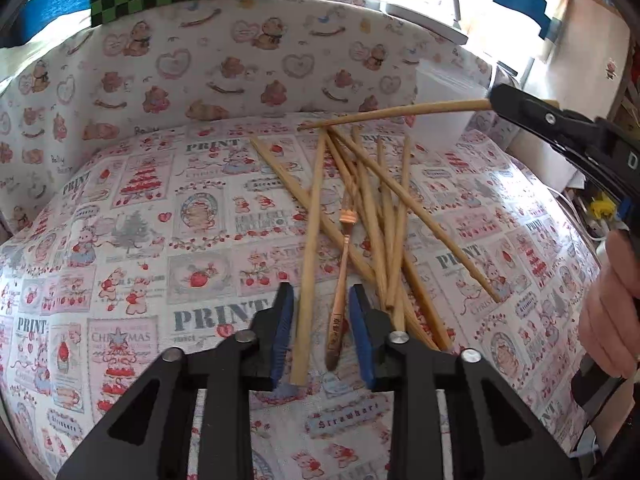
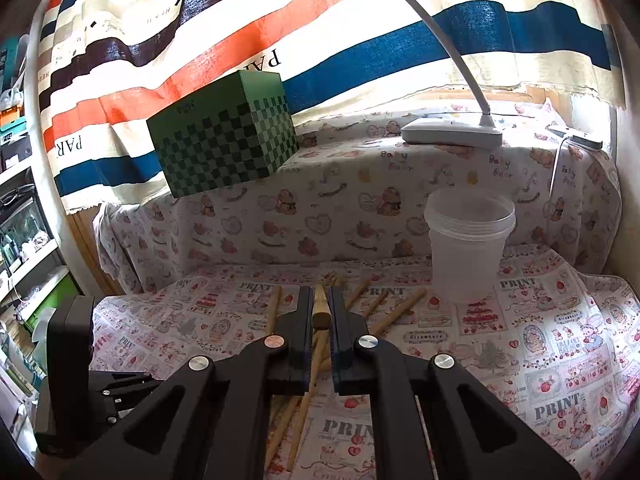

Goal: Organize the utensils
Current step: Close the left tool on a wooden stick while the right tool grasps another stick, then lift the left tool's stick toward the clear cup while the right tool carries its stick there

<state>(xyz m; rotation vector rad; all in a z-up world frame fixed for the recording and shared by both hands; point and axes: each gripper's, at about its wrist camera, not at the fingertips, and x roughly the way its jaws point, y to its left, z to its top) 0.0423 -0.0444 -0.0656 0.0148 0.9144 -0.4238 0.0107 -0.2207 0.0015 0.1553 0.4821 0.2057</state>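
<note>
The left gripper (image 1: 322, 332) is hovering with its jaws spread wide, grasping nothing; a copper-coloured fork (image 1: 342, 280) and one wooden chopstick (image 1: 310, 264) are lying on the tablecloth (image 1: 120, 240) in the gap between its blue pads (image 1: 282, 332). Whether either pad is touching them is hard to tell. The rest of the chopstick pile (image 1: 384, 220) is fanning out ahead and to the right of those jaws.

The right gripper (image 2: 320, 312) is clenching a single chopstick (image 2: 321, 312) near its thick end, jaws nearly together. From the left wrist view this chopstick (image 1: 396, 114) is sticking out level, its tip over the pile's far edge. A clear plastic tub (image 2: 466, 240) is standing ahead and right of the right jaws. The fork's lower end is too blurred to make out.
</note>
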